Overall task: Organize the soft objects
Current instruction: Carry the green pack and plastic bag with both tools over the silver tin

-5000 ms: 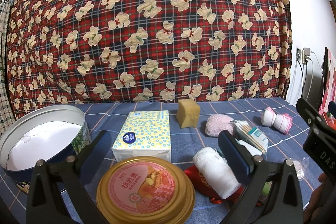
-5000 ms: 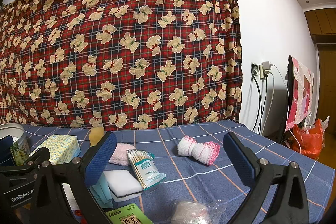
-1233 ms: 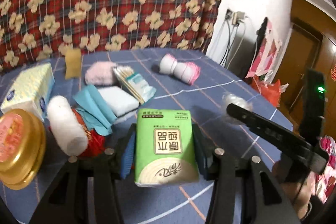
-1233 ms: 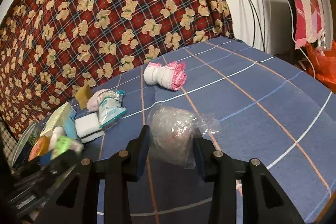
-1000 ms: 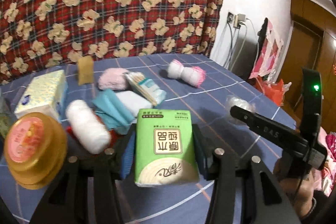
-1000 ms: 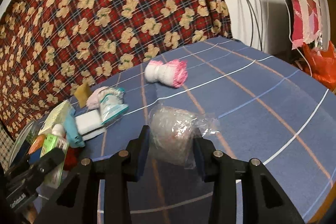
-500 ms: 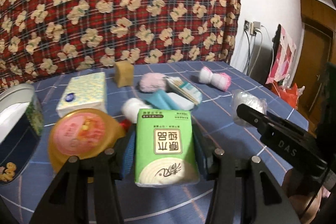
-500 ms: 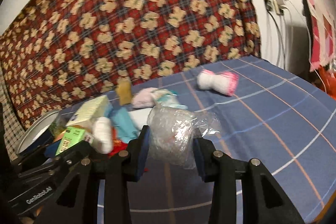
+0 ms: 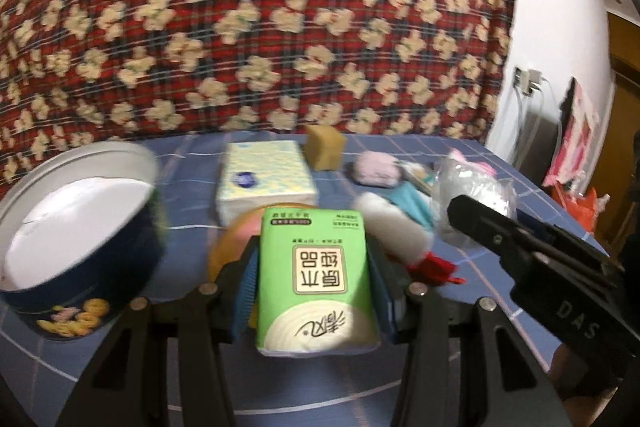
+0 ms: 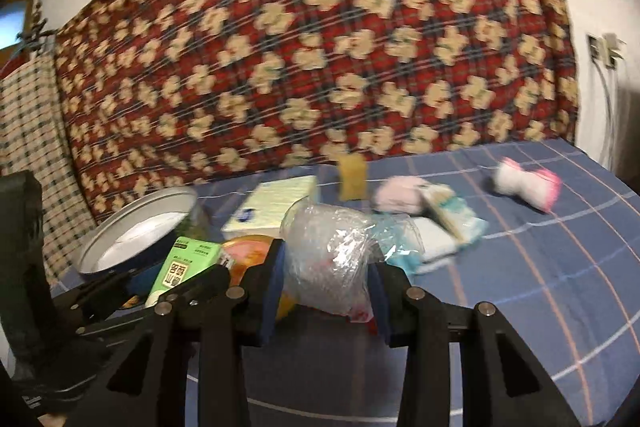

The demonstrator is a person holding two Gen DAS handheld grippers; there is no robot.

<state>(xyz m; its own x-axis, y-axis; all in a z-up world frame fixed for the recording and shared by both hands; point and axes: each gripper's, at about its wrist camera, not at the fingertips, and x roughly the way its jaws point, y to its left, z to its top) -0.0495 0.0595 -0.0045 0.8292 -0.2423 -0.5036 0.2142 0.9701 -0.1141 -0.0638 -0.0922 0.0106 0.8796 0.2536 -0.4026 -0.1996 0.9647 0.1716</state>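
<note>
A red plaid cloth with cream bears hangs as a backdrop behind the desk, which wears a blue checked cover. On the white wall at right, chargers sit plugged in, their cables hanging down

blue checked table | on it: round tin, tissue box, yellow sponge, pink puff, white-and-pink roll, gold lid
</note>
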